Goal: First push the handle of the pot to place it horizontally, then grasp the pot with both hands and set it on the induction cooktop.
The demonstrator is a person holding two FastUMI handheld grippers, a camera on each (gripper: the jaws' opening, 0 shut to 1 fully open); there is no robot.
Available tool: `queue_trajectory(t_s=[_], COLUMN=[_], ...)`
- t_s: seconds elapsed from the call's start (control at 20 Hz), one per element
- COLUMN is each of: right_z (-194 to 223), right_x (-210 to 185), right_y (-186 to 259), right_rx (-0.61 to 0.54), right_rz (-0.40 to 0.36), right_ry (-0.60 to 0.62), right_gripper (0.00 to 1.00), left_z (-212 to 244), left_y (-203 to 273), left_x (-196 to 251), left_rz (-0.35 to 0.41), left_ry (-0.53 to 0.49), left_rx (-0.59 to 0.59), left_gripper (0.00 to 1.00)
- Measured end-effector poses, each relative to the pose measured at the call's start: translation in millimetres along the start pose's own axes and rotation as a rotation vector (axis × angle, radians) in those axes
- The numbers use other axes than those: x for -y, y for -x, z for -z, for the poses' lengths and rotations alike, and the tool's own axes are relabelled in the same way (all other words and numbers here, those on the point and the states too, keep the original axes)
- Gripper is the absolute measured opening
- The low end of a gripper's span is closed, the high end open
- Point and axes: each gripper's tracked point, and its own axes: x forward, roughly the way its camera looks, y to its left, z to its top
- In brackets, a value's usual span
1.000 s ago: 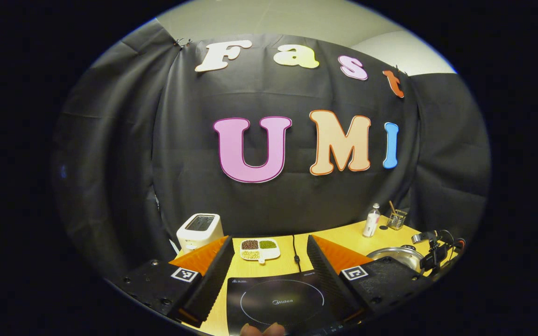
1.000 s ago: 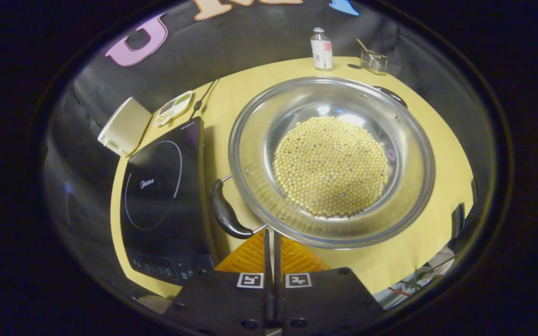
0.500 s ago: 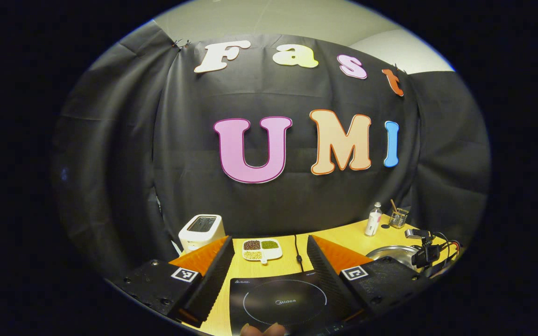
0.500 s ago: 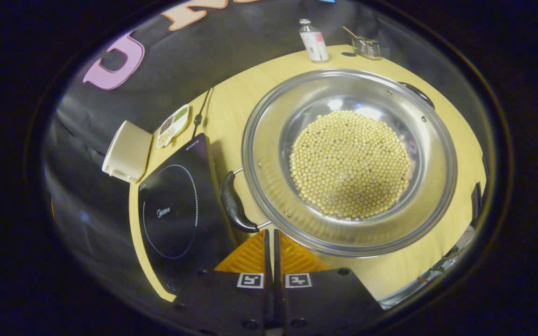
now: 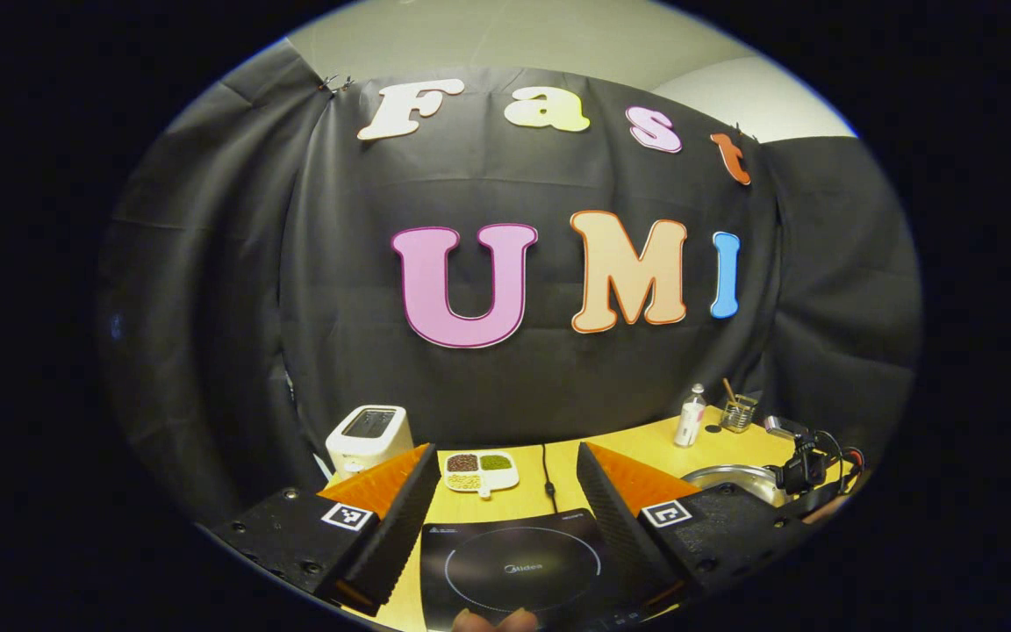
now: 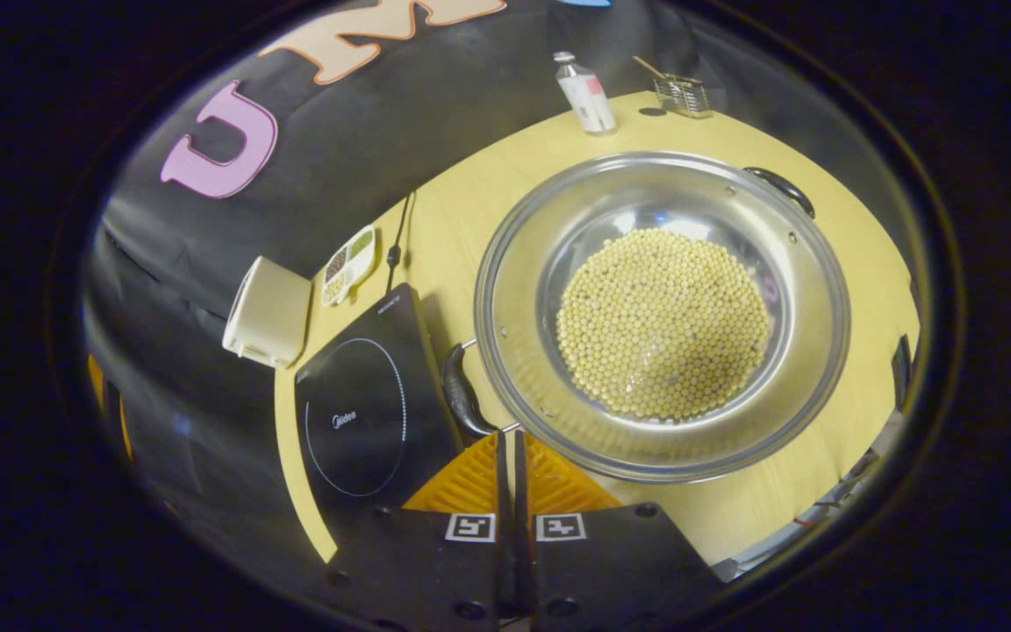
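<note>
Pot [image 6: 663, 316]: steel, wide and shallow, on the yellow worktop [image 6: 470, 184], just right of the induction cooktop [image 6: 365, 417] in the right gripper view. Pale round beans [image 6: 663, 333] cover its bottom.
Pot handles: the near handle [image 6: 462, 399], dark, lies between the pot rim and the cooktop edge; the far handle [image 6: 782, 186] sits at the opposite rim.
Right hand-held gripper [image 6: 510, 443]: fingers pressed together, nothing between them; tips just beside the near handle's lower end, contact not clear.
Left hand-held gripper [image 5: 501, 465]: fingers spread wide, holding nothing, above the front of the induction cooktop [image 5: 519, 566], looking toward the back wall.
Cooktop: black, bare glass top, ring mark visible, cord [image 5: 548, 474] running back from it.
Other items, left gripper view: white toaster [image 5: 368, 434] at back left; sectioned dish [image 5: 477, 470] of mixed grains behind the cooktop; small bottle [image 5: 690, 417] and glass cup [image 5: 738, 411] with a stick at back right; pot rim [image 5: 725, 477] at right with the other hand-held gripper over it.
</note>
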Motion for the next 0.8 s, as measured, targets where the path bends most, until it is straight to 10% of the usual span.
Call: queue_trajectory(t_s=[0.4,0.5,0.55,0.6,0.65,0.8], right_z=[-67.6,-86.2,-93.9,-101.7,-113.2,-142.6], right_x=[77.2,95.9,102.9,111.1,117.5,144.6], right_y=[33.8,40.5,40.9,43.9,44.6,44.9], right_rx=[0.171,0.199,0.200,0.201,0.211,0.230], right_rz=[0.065,0.076,0.082,0.091,0.093,0.129], right_ry=[0.088,0.129,0.154,0.181,0.205,0.289], right_gripper=[0.02,0.20,0.14,0.33,0.24,0.59], left_z=[41.6,53.3,60.1,67.0,76.0,102.0], left_y=[-6.3,-9.8,-10.5,-11.0,-12.6,-17.6], left_x=[73.3,92.8,101.4,108.5,117.2,144.7], left_rz=[0.119,0.130,0.125,0.119,0.111,0.105], left_ry=[0.056,0.097,0.117,0.132,0.156,0.225], left_rx=[-0.154,-0.203,-0.236,-0.268,-0.300,-0.403], left_gripper=[0.96,0.96,0.94,0.96,0.93,1.00])
